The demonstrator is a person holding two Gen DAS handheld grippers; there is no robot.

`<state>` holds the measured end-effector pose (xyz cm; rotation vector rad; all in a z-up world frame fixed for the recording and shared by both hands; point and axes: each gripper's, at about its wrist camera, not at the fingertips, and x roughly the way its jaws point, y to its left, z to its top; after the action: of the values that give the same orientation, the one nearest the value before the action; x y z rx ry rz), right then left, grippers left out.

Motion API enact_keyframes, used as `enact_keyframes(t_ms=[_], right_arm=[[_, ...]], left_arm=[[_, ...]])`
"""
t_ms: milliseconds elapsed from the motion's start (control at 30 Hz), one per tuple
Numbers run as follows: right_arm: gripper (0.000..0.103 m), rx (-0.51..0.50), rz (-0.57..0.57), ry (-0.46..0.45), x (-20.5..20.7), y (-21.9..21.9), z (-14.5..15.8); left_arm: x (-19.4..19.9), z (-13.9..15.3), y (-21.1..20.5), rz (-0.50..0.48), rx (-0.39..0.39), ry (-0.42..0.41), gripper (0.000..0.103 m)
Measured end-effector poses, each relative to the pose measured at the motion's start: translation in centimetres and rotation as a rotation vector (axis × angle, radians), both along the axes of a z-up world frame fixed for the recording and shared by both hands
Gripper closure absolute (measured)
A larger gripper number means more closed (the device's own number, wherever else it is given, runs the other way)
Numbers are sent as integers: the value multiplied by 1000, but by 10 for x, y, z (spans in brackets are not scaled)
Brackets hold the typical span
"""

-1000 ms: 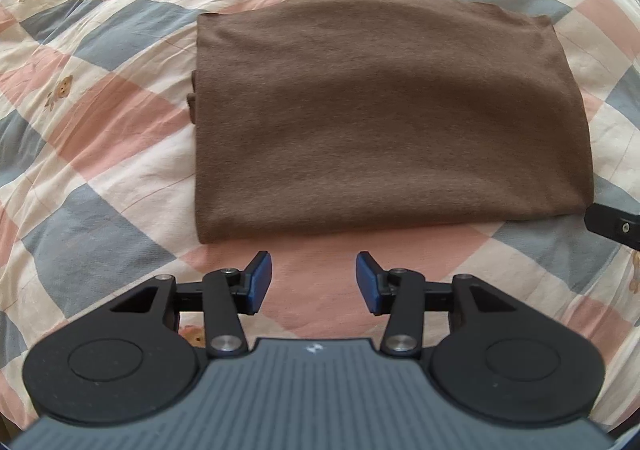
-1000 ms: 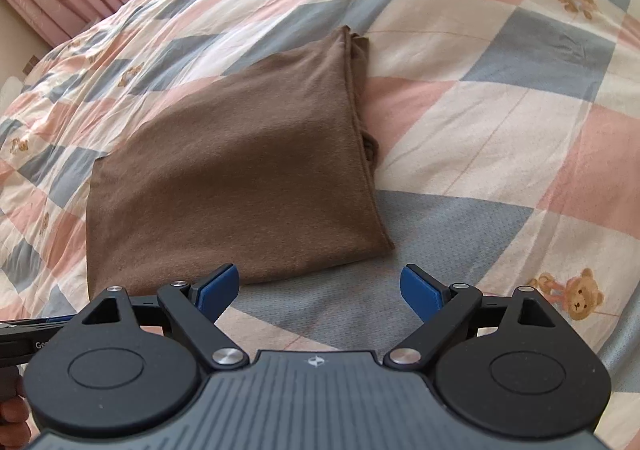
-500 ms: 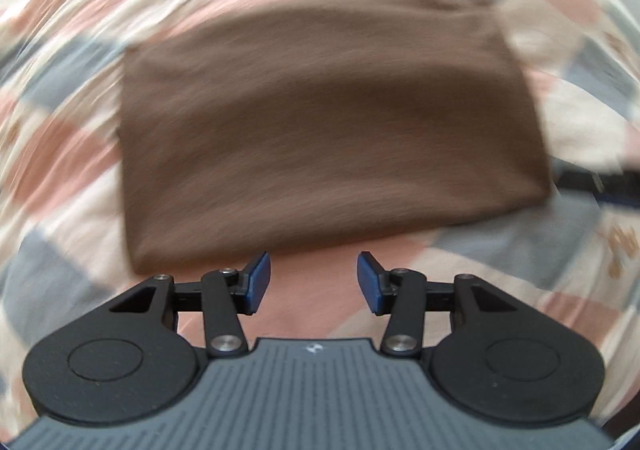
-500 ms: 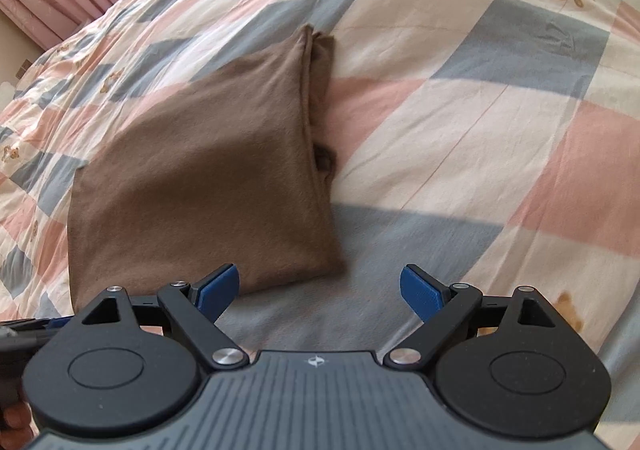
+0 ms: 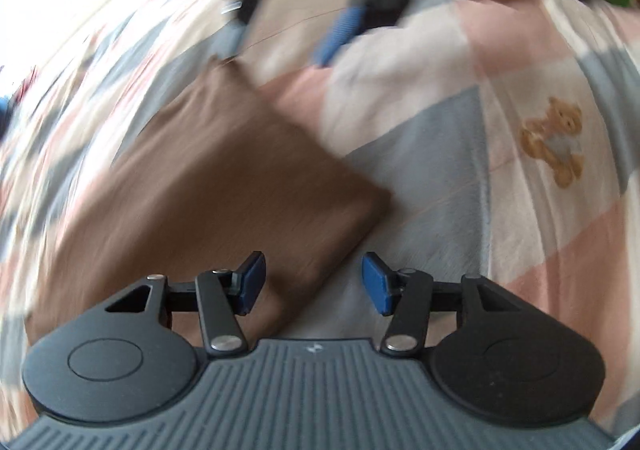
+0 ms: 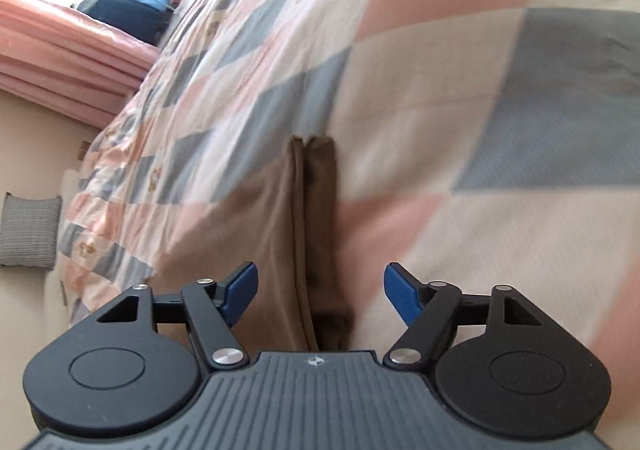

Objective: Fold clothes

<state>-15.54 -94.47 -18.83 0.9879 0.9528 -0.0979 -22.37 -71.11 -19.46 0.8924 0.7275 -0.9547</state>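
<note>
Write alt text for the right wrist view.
The open right gripper hangs low over the layered side edge of a folded brown garment lying on a pink, grey and white checked quilt. Pink curtains show at far left.

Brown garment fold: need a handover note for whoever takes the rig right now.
Left tongs: open, empty, over the near corner of the brown garment.
Right tongs: open, empty, lined up along the garment's layered edge.
Garment lies folded flat in a rectangle on the checked quilt.
Done: at least one fold.
Left: likely another fold; neither tongs grips the cloth yet. Left view is blurred.
</note>
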Motion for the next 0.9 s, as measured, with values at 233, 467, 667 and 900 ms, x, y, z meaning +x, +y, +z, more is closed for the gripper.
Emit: enact_keyframes(t_ms=[233,467,667,900], right_arm=[[34,103,33,-31,42,-21,-35],[35,209,49,-67,63,-28,-67],[78,188,131,-51,76,-19,-76],[84,-20,124,85,91,12,-23]], left_arm=[[-10,-16,-13,-80,-28,-119,55],[-13,-24,-9,-83,-72,-157,56],[-15,-20,-1,-69,-156,-143,94],[7,27,36,32,-408,-73,98]])
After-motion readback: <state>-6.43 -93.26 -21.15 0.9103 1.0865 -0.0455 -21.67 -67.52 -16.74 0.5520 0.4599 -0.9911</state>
